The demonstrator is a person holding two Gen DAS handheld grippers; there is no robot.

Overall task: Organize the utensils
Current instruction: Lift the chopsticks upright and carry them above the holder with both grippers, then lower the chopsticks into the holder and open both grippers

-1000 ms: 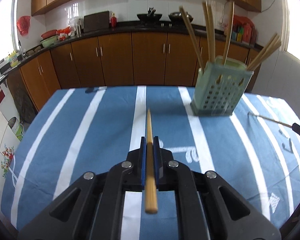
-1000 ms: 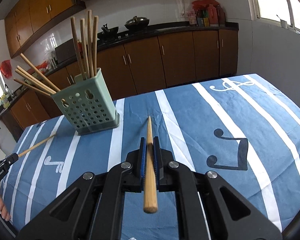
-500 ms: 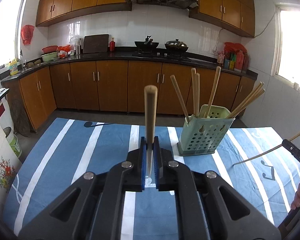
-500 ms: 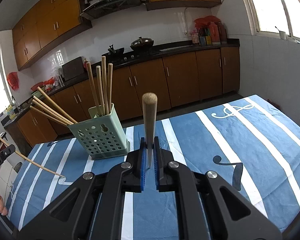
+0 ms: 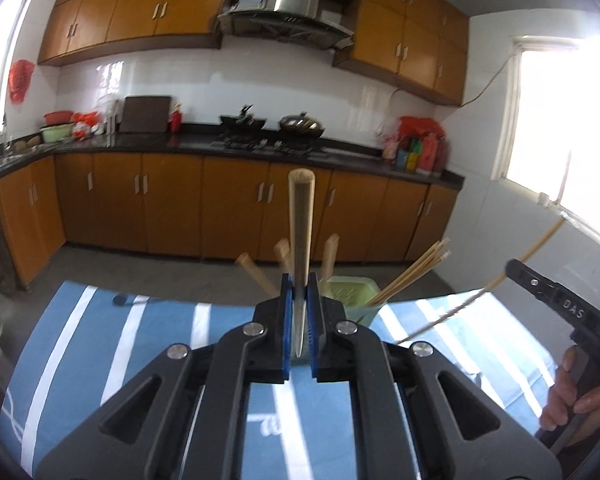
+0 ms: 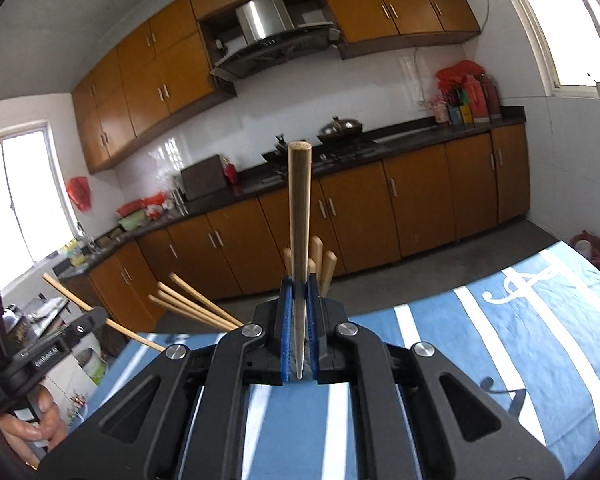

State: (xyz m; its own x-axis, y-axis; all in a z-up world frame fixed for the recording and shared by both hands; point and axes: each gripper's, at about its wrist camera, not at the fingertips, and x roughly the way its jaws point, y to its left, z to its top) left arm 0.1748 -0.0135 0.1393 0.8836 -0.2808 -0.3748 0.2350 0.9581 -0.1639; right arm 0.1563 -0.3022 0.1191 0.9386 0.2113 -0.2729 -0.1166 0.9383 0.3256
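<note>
Chopsticks (image 5: 300,232) now raised upright.

A pale green plastic holder (image 5: 354,296) stands upright on the blue striped worktop, wooden chopsticks (image 5: 410,276) fanning from its top. Nearer than the holder, two more tapered wooden chopsticks, the left chopstick (image 5: 299,248) and the right chopstick (image 6: 299,240), stand near vertical, blunt ends up, above it.

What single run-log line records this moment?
left gripper: shut on chopstick | right gripper: shut on chopstick | holder: ahead
</note>
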